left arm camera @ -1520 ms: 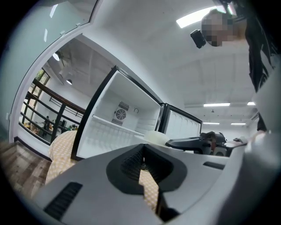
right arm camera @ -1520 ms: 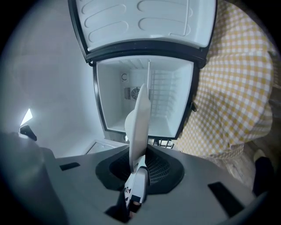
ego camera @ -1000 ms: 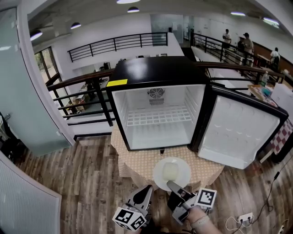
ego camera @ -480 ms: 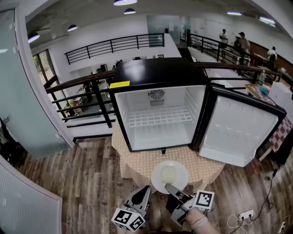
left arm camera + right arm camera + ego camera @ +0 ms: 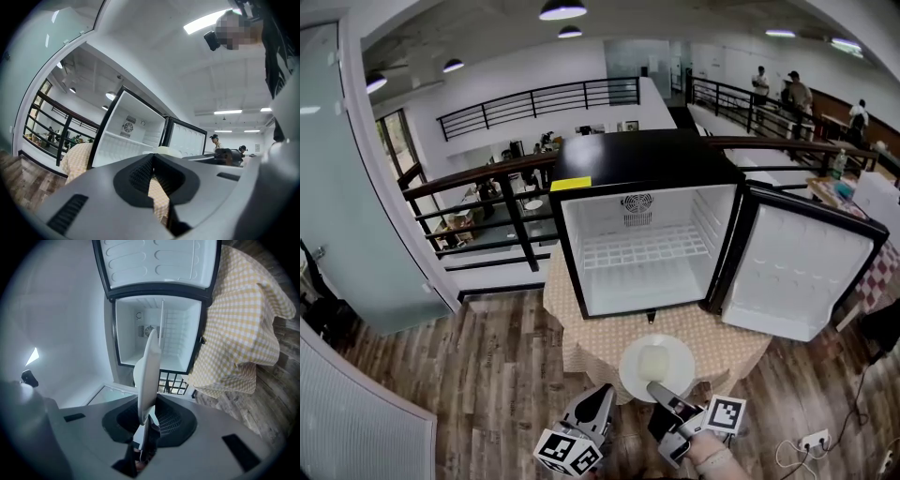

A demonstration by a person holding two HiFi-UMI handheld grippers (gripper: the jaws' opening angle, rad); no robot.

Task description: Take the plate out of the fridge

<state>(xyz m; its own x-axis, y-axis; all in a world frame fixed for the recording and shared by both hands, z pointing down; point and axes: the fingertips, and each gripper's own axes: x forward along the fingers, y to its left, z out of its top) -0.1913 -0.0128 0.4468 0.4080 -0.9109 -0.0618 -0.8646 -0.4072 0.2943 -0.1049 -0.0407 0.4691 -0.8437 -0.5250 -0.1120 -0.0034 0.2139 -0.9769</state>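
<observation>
Fridge (image 5: pixel 647 244) far, open, empty, door (image 5: pixel 797 272) swung right. Plate (image 5: pixel 670 349) out, over near edge of checkered tablecloth (image 5: pixel 600 337). Right gripper (image 5: pixel 654 387) pinching its near rim, jaws nearly together. Left gripper (image 5: pixel 602 398) closed, empty. Risk imo: one-sided rim pinch, plate sags or slips.

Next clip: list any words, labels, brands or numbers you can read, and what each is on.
None can be read.
Yellow sticker on the fridge top: too small to read.
Square markers: black-and-white patterns only, no letters.
</observation>
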